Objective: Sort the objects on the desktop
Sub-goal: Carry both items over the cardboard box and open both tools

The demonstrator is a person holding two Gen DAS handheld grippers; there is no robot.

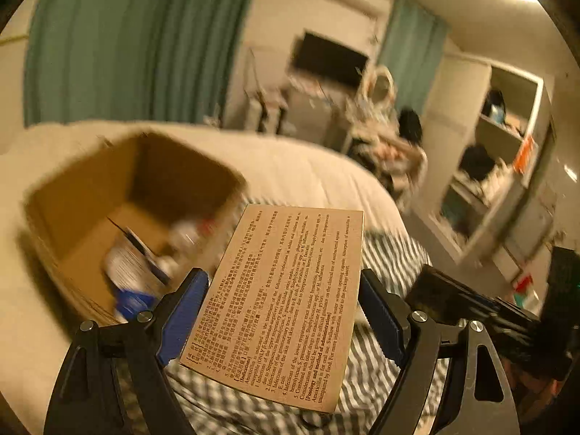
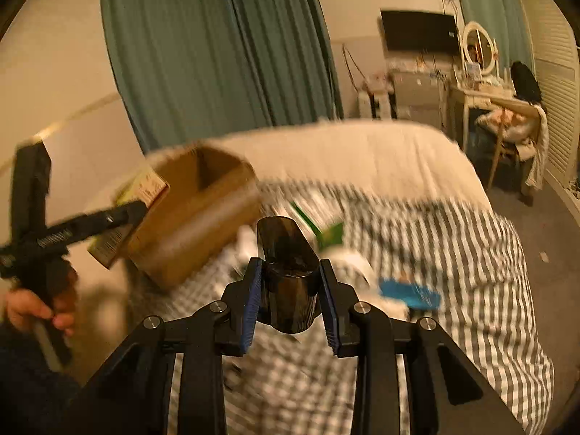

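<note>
In the carton (image 1: pixel 90 214), blurred contents unreadable.

The left wrist camera sits just behind the left tongs (image 1: pixel 284 311) and looks forward and slightly down along them, tilted so the room leans. It is close to the cardboard box (image 1: pixel 127 195) at its left and sees into it; the bed (image 1: pixel 308 170) runs behind.

The right wrist camera looks along the right tongs (image 2: pixel 290 286) from a little farther back and higher, level with the room, facing across the bed (image 2: pixel 398 152) toward the curtain (image 2: pixel 217 54).

Both views share the box (image 2: pixel 203 214), bed, curtain (image 1: pixel 137 43), TV (image 1: pixel 328 58) (image 2: pixel 418 32). The right view also catches the left tongs (image 2: pixel 134 214) from the side.
</note>
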